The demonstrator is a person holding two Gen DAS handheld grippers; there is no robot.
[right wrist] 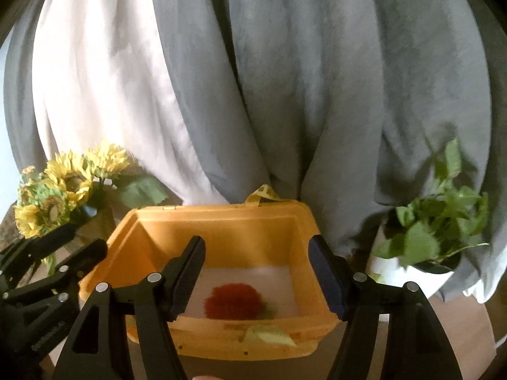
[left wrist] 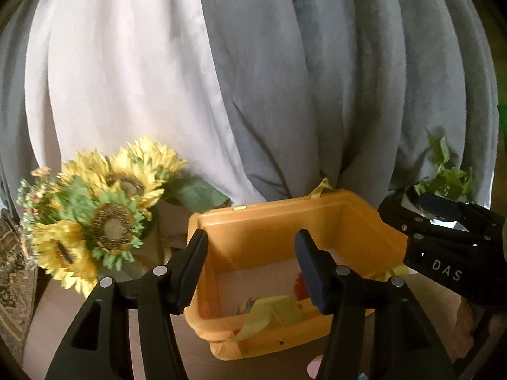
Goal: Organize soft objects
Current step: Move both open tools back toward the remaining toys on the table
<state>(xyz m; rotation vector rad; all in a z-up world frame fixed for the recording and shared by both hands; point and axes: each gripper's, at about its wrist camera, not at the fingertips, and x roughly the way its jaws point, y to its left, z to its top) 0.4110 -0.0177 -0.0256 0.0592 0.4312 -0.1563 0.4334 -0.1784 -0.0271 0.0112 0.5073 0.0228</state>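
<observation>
Right tongs marked "DAS", jaws apart

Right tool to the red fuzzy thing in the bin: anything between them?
Only the yellow bin's near rim, with a pale green strip draped over it. The red fuzzy thing lies on the bin floor beyond the open right tool, in the right wrist view.
</observation>
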